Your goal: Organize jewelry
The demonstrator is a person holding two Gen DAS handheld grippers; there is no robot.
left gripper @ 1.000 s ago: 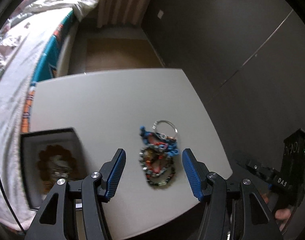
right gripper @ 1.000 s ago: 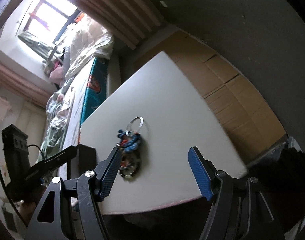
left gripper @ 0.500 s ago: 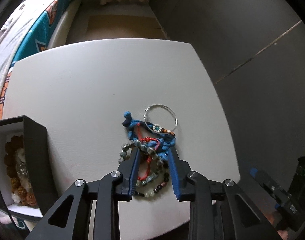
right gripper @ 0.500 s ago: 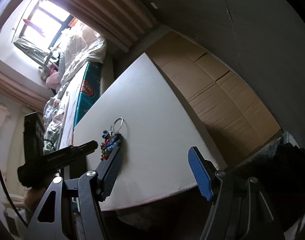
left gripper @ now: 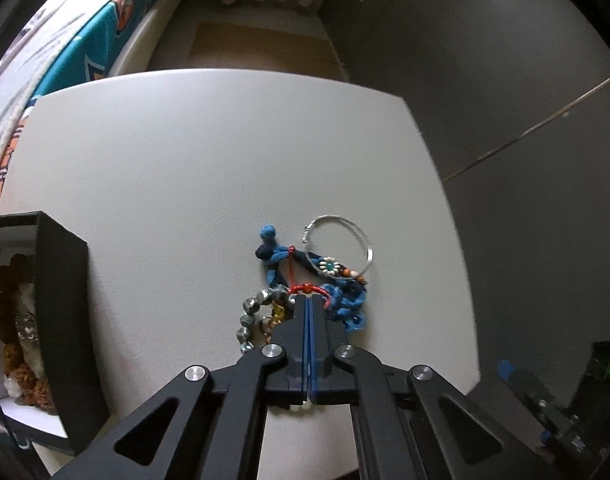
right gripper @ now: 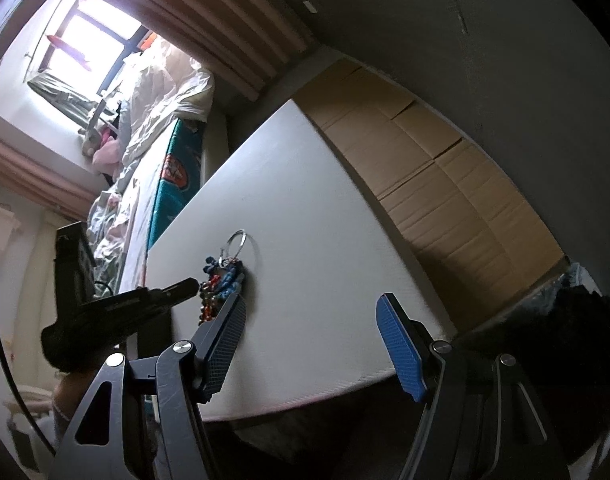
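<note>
A tangle of bracelets (left gripper: 305, 280) lies on the white table (left gripper: 185, 168): a blue cord bracelet (left gripper: 275, 254), a thin silver ring bangle (left gripper: 339, 244), a grey bead bracelet (left gripper: 251, 312) and a red cord. My left gripper (left gripper: 309, 300) is shut on the pile, its jaws pressed together over the red cord and beads. In the right wrist view the pile (right gripper: 219, 280) lies left of my right gripper (right gripper: 311, 320), which is open and empty above the table's near edge. The left gripper (right gripper: 177, 290) reaches the pile from the left.
An open black jewelry box (left gripper: 61, 320) with brown beaded pieces inside stands at the table's left edge. A bed with a teal cover (left gripper: 89, 40) lies beyond the table. Flattened cardboard (right gripper: 425, 160) covers the floor to the right, by a dark wall.
My left gripper moved down onto the bracelet pile and its jaws closed from wide open to fully shut on it. The right gripper stayed open and shifted slightly.
</note>
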